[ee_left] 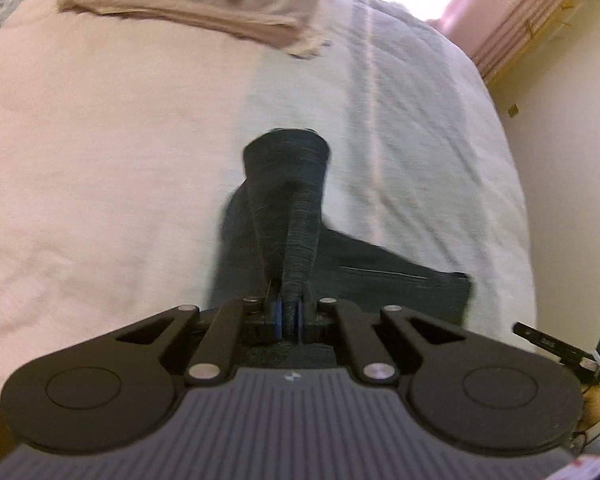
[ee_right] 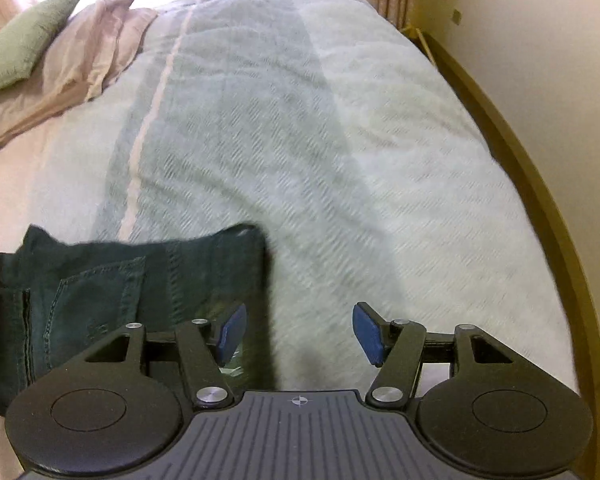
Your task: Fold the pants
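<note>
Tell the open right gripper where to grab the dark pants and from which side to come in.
Take the waistband corner of the pants, probably coming in from the bare blanket on their right. That edge lies flat and free, right beside the open right gripper, so one finger could slide under it. The left gripper is shut on a leg.

Left gripper [ee_left: 289, 317] clamped on dark pants [ee_left: 296, 216]

The pinched fabric rises off the bedspread [ee_left: 120, 152]; the rest lies flat upon it.
</note>
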